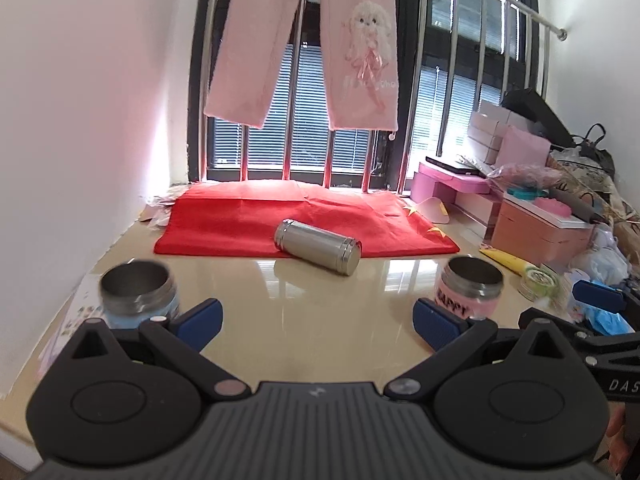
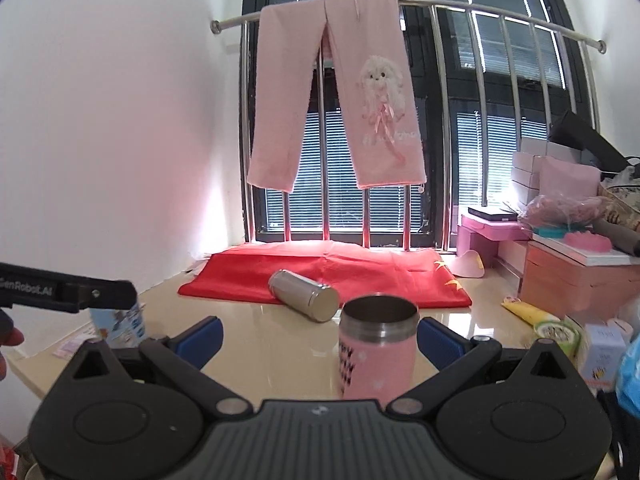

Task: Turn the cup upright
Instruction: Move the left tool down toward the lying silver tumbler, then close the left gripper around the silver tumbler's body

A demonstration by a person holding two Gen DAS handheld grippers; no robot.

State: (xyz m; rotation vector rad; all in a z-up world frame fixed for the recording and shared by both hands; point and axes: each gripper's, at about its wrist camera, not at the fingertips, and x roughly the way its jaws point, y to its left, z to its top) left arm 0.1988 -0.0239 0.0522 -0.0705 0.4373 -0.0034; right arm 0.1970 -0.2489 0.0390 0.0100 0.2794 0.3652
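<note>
A pink steel cup stands upright, mouth up, on the beige table, between my right gripper's open fingers, closer to the right one and not gripped. It also shows in the left wrist view. A blue steel cup stands upright at the left, just beyond my left gripper's left finger; in the right wrist view it is partly hidden by the other gripper. My left gripper is open and empty. A steel flask lies on its side at the red cloth's front edge.
The red cloth covers the table's far part below a barred window with pink trousers hanging. Pink boxes, a yellow tube and clutter crowd the right side. A white wall bounds the left.
</note>
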